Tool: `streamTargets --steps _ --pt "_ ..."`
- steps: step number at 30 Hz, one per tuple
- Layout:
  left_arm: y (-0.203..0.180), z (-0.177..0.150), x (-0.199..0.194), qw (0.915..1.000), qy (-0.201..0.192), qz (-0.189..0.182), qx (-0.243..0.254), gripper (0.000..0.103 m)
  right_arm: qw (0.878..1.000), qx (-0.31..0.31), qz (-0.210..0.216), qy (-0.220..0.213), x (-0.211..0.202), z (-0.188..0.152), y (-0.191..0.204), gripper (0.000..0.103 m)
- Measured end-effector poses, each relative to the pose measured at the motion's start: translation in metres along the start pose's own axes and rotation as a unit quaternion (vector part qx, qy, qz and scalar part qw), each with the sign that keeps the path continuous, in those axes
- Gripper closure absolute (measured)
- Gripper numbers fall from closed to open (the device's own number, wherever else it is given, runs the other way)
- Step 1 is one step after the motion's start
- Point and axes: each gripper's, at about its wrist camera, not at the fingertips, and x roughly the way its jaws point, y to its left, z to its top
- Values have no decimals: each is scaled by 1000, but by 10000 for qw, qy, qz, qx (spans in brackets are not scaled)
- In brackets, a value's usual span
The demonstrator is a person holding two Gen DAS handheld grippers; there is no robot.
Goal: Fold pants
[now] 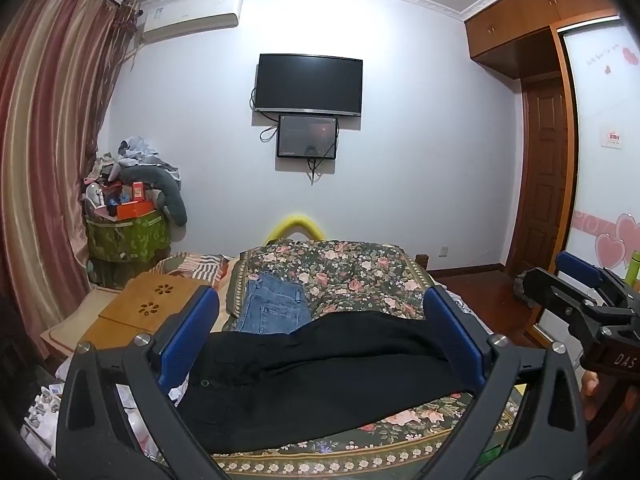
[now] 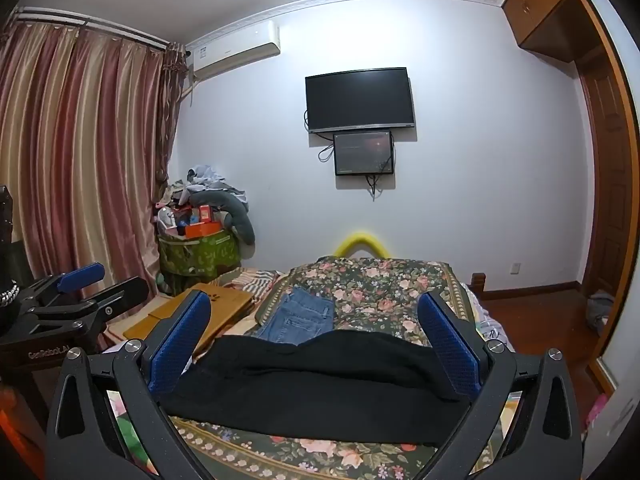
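Black pants (image 1: pixel 320 376) lie flat across near edge of the bed (image 1: pixel 360 268), ready to fold. Left gripper (image 1: pixel 320 332) and right gripper (image 2: pixel 316 348) hover above, jaws wide, holding nothing.

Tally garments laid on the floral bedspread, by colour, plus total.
Black pants: 1
Blue denim jeans: 1
Total: 2, both on the floral bedspread. The heap of clothes in the corner is left out of the count.
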Motion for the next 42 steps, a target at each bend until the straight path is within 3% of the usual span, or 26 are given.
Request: streamTargets --steps 42 --pt "9 -3 3 10000 55 -4 -80 0 10000 -30 -26 25 2 -1 5 0"
